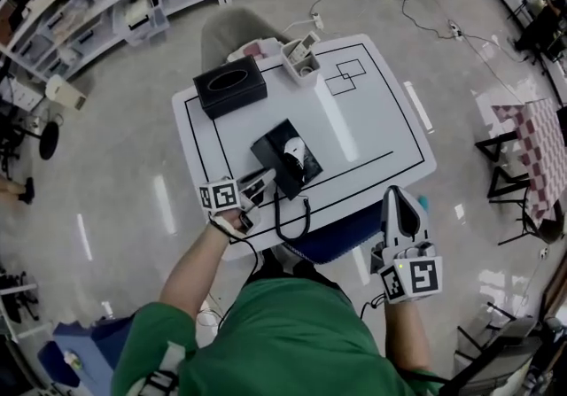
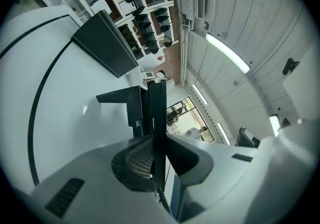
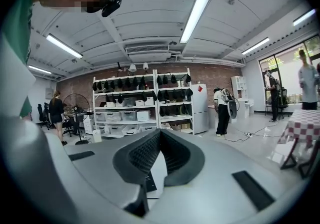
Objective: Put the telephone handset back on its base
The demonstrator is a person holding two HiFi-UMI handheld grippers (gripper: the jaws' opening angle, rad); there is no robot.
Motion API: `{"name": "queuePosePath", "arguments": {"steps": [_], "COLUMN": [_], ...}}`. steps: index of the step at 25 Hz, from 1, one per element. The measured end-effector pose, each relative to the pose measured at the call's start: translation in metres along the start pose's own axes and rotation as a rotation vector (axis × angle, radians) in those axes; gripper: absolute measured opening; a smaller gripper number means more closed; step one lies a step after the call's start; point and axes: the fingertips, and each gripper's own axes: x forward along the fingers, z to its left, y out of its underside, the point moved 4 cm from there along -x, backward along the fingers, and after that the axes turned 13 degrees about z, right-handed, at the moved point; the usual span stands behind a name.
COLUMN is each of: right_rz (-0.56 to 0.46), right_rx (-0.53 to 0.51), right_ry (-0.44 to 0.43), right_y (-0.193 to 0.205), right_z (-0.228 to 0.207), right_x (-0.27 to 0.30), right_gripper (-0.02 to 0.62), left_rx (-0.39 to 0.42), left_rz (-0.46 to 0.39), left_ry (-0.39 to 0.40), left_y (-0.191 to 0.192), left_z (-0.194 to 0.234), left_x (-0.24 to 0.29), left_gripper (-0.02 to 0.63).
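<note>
The black telephone base lies near the front of the white table, with a pale patch on its top. My left gripper reaches in from the front left to the base's near edge. In the left gripper view it is shut on the thin black handset, seen edge-on between the jaws. The coiled cord loops over the table's front edge and hangs below the jaws. My right gripper is off the table's front right corner. It is shut on nothing and points out into the room.
A black tissue box sits at the table's back left, also seen as a dark box beyond the handset. A white holder with items stands at the back edge. A blue seat shows under the front edge, and a checkered table stands far right.
</note>
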Motion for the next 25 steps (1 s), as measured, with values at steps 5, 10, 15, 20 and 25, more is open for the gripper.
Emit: {"name": "queuePosePath", "arguments": {"steps": [5, 10, 15, 20, 25], "right_rz": [0.016, 0.023, 0.030, 0.037, 0.039], "right_rx": [-0.001, -0.002, -0.004, 0.001, 0.007], "right_ry": [0.018, 0.016, 0.002, 0.001, -0.003], "right_y": [0.001, 0.000, -0.001, 0.002, 0.005], "right_z": [0.006, 0.013, 0.021, 0.021, 0.019], "right_x": [0.003, 0.008, 0.012, 0.016, 0.012], "right_gripper": [0.020, 0.020, 0.020, 0.020, 0.020], "left_rx": [-0.018, -0.048, -0.107, -0.106, -0.036], "left_rz": [0.011, 0.014, 0.008, 0.007, 0.039], "left_ry": [0.022, 0.050, 0.029, -0.038, -0.114], "left_y": [-0.006, -0.007, -0.006, -0.007, -0.008], "left_z": [0.011, 0.015, 0.020, 0.027, 0.023], "left_x": [0.007, 0.013, 0.016, 0.019, 0.018], "left_gripper": [0.081, 0.081, 0.081, 0.084, 0.117]}}
